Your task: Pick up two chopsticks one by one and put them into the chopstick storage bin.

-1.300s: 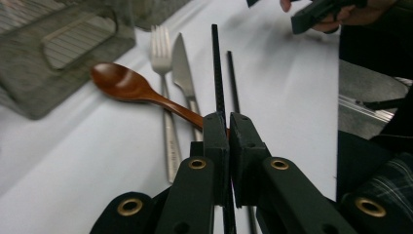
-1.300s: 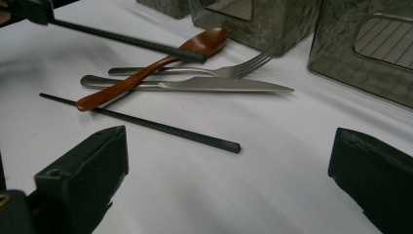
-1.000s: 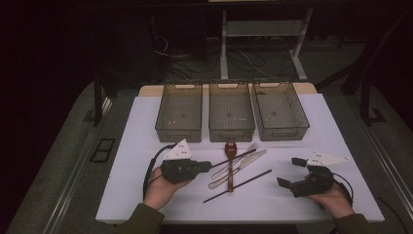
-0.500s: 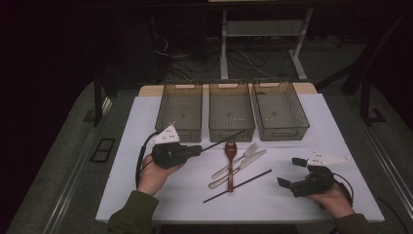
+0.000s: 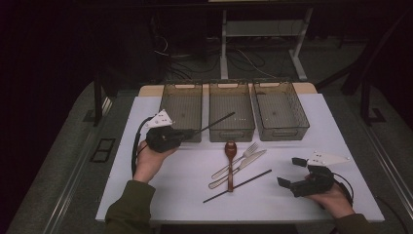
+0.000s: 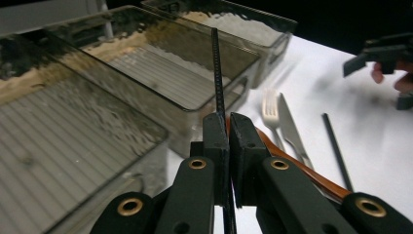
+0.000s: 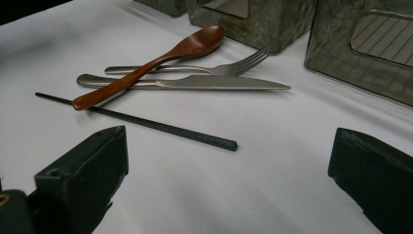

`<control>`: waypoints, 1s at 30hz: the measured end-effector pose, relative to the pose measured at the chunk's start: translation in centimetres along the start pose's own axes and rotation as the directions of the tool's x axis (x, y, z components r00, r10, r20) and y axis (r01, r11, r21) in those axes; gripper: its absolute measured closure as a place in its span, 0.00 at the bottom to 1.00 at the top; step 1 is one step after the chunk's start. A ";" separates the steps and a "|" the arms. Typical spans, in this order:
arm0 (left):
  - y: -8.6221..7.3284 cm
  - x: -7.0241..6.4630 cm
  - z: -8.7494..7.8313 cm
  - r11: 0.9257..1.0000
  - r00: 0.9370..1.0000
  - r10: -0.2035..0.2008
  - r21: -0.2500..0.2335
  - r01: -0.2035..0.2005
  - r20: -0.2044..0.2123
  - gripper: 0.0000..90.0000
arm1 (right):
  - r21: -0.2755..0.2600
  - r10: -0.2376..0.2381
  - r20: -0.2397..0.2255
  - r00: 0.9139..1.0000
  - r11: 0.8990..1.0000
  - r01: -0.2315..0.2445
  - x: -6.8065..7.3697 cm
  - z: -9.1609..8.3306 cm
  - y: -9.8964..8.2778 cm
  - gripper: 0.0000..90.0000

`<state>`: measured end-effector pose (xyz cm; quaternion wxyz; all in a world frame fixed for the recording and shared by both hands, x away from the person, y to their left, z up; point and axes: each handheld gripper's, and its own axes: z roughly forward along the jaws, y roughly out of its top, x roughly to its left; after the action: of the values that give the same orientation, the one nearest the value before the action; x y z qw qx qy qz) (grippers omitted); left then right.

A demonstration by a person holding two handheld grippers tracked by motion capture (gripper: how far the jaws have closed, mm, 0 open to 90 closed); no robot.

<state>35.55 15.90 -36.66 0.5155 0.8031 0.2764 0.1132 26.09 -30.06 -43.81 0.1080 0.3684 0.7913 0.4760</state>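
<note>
Left tongs (image 5: 187, 132): closed tight on a black chopstick (image 5: 214, 122), as the left gripper view shows, the stick pinched between the two jaws.
Held chopstick: lifted off the counter (image 5: 195, 195), slanting up and away over the front wall of the middle bin (image 5: 231, 111); whether its tip touches the bin I cannot tell from here.
Left bin (image 5: 181, 105): clear plastic, just beyond the left tongs, at the far left of the row.
Right bin (image 5: 279, 108): beside the middle one, closing the row of three.
Wooden spoon (image 5: 230, 163): on the counter in front of the middle bin, bowl toward the bins, handle crossing the other cutlery.
Fork (image 5: 236, 160): lying under the spoon handle, tines pointing toward the bins.
Knife (image 5: 239, 168): right alongside the fork.
Second chopstick (image 5: 237, 185): flat on the counter, nearest the person, passing under the spoon's handle end.
Right tongs (image 5: 292, 172): jaws spread wide, gripping nothing, low near the counter's right front, pointing toward the cutlery.
</note>
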 end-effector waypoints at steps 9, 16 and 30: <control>1.1 2.6 -0.5 0.999 0.998 -0.021 -0.031 0.019 -0.063 0.95 | 0.001 -0.001 0.005 1.000 1.000 0.001 0.0 0.0 0.0 0.01; 1.5 4.8 -0.7 0.997 0.993 -0.070 -0.051 0.065 -0.092 0.95 | -0.001 0.000 0.004 1.000 1.000 0.000 0.0 -0.1 0.0 0.01; 2.0 8.9 -0.9 0.989 0.963 -0.145 -0.010 0.147 -0.229 0.95 | -0.005 0.006 0.002 1.000 1.000 -0.006 -0.1 -0.1 -0.1 0.01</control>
<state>43.14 20.90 -35.38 0.4845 0.7638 0.3929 0.1657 26.09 -30.21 -43.83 0.1082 0.3711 0.7889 0.4777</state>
